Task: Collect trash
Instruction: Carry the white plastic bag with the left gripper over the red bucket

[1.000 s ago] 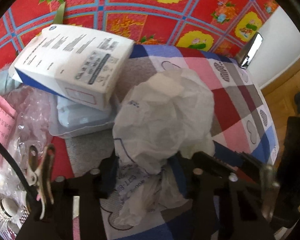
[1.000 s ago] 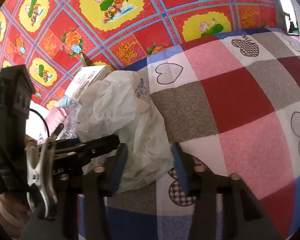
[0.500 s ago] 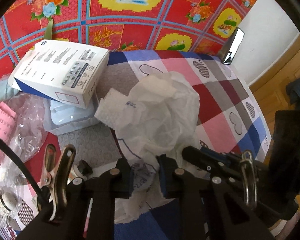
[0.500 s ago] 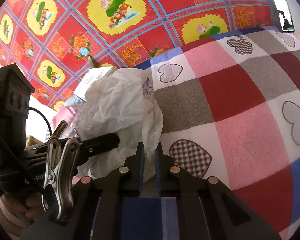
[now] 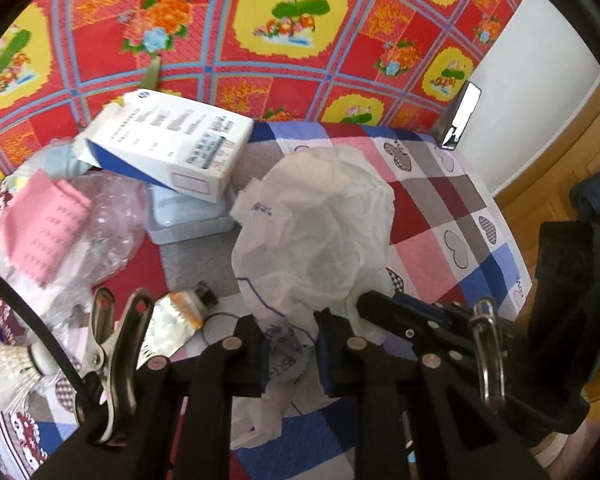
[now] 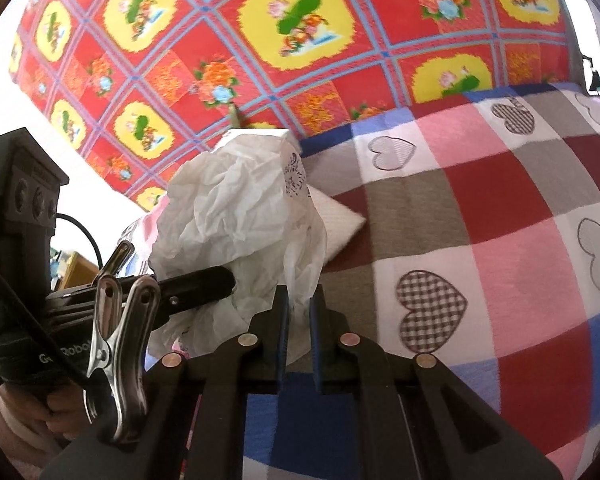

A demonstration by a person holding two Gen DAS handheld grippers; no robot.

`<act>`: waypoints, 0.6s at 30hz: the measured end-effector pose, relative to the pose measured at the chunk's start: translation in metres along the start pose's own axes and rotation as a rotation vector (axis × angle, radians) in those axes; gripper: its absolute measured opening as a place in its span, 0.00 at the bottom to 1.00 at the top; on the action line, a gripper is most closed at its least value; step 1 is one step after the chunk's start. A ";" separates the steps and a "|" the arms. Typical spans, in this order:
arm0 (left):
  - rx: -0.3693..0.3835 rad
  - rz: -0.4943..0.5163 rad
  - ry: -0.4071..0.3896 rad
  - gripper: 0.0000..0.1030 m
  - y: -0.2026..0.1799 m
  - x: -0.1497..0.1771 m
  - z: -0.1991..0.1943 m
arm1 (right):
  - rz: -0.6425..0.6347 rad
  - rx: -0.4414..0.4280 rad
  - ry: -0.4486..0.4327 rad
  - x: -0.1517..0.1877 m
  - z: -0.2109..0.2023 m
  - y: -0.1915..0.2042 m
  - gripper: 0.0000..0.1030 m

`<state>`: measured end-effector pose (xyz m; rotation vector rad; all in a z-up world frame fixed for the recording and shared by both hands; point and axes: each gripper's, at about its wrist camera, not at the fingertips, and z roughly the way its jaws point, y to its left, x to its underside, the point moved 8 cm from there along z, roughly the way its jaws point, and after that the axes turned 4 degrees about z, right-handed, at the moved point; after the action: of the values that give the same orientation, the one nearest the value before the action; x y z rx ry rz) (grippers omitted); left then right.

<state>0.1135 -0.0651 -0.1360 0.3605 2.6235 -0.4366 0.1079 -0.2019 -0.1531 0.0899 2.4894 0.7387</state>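
A crumpled white plastic bag (image 5: 316,232) with blue print hangs over the checked heart blanket (image 5: 440,248). My left gripper (image 5: 292,344) has the bag's lower edge between its pads, and its jaws are closing on it. In the right wrist view the same bag (image 6: 236,208) bulges up at centre left. My right gripper (image 6: 299,320) is shut on a fold of it. The two grippers hold the bag from opposite sides. One black finger (image 6: 204,280) of the left gripper reaches in from the left, with a hand behind it.
A white and blue box (image 5: 172,148) leans on a clear plastic tray (image 5: 188,216). Pink paper (image 5: 44,224), clear wrap (image 5: 104,232), a squeezed tube (image 5: 176,316) and a shuttlecock (image 5: 8,360) lie at left. A white napkin (image 6: 336,220) lies behind the bag. Red flowered cloth (image 5: 292,60) hangs behind.
Both grippers went from open around the bag to closed on it, then rose and drew back. The bag lifted with them, and a squeezed tube now shows beneath it.
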 end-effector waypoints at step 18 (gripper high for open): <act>-0.004 -0.096 -0.124 0.17 0.061 0.057 -0.089 | -0.142 -0.022 0.012 0.039 -0.002 0.101 0.10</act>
<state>0.0489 0.0332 -0.1024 0.2005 2.5270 -0.4699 0.0644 -0.1095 -0.1174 -0.0984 2.4690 0.7084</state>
